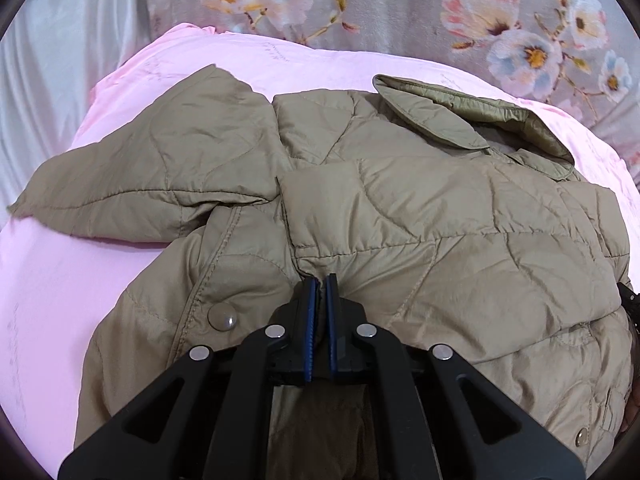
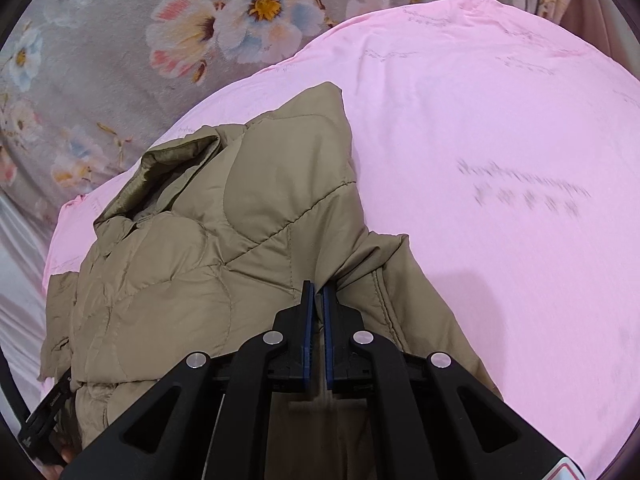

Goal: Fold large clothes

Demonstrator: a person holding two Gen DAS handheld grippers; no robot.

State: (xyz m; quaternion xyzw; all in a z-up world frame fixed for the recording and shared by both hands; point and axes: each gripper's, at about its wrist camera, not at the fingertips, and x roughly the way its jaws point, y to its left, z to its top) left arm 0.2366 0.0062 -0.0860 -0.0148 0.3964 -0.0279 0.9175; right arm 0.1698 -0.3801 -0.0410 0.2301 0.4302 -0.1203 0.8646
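— Where is the khaki quilted padded jacket point(image 1: 400, 208)?

— It lies on a smooth pink sheet point(image 1: 48, 280), beside a grey blanket printed with pink and blue flowers point(image 1: 400, 12). Its collar point(image 1: 460, 120) points away and one sleeve point(image 1: 132, 176) spreads out to the left.

— And the jaws?

— The left gripper point(image 1: 321, 280) is clenched on a fold of the jacket near a round snap button point(image 1: 222, 317). The right gripper point(image 2: 316, 286) pinches the jacket's fabric too, at its right side.

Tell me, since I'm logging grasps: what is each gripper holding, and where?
Both hold the khaki quilted jacket: left gripper and right gripper each pinch a fabric fold near its lower part.
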